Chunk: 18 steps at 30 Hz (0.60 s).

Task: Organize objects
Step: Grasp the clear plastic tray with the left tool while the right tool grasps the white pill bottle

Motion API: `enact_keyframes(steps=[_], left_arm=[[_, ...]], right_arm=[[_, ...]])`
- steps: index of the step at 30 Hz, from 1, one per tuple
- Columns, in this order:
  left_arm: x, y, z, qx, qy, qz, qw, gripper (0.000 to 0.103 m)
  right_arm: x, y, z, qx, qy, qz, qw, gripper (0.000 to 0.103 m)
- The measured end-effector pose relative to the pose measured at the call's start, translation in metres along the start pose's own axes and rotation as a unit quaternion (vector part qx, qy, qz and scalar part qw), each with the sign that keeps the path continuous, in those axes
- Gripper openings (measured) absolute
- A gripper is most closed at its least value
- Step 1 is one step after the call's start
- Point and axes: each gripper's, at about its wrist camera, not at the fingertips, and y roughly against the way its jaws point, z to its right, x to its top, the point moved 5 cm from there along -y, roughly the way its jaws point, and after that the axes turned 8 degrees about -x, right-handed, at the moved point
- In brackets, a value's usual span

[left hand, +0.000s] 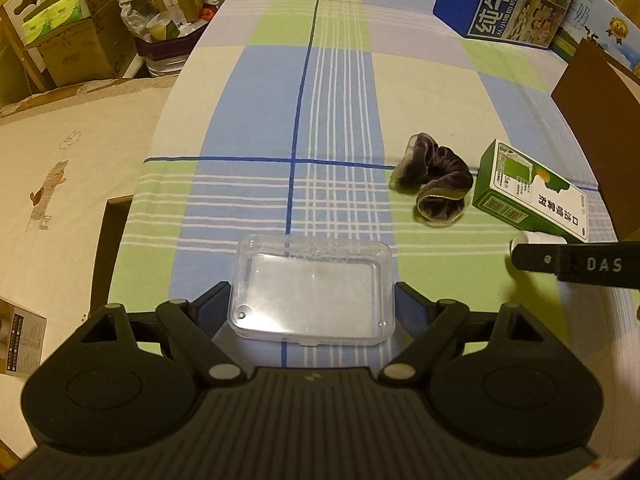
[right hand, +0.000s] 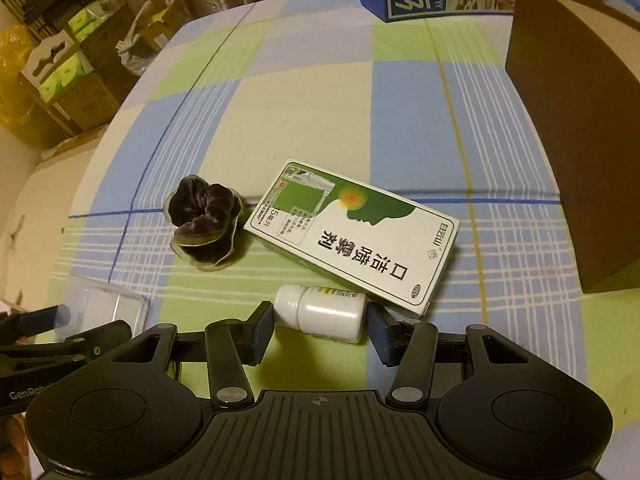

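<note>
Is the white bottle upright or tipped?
Tipped: the white bottle lies on its side between the right gripper fingers, cap pointing left.

Both grippers are showing matte black linkage arms with silver pivot pins, ribbed grey housings and blue finger pads point(right hand: 262, 330). White "DAS" lettering is showing on the right gripper point(left hand: 540, 260).

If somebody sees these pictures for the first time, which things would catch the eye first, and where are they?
Probably the clear plastic box, lying between the fingers of the left tool at the near edge of the checked tablecloth. Next, the white bottle lying on its side between the fingers of the right tool, right beside a green and white carton. A dark velvet scrunchie lies left of that carton.
</note>
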Motion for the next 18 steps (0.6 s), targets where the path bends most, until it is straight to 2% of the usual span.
enact_keyframes(steps=[4,9,18], left_arm=[[-0.001,0.000,0.001,-0.001,0.000,-0.001,1.0000,0.084],[-0.002,0.000,0.003,0.000,0.000,-0.004,1.0000,0.084],[-0.009,0.003,0.015,0.000,-0.005,-0.013,0.9999,0.084]], right_arm=[[-0.003,0.000,-0.004,-0.005,0.033,0.001,0.999,0.047],[-0.009,0.002,-0.005,0.007,0.067,-0.001,0.998,0.046],[-0.033,0.015,0.011,0.015,0.119,-0.010,0.993,0.045]])
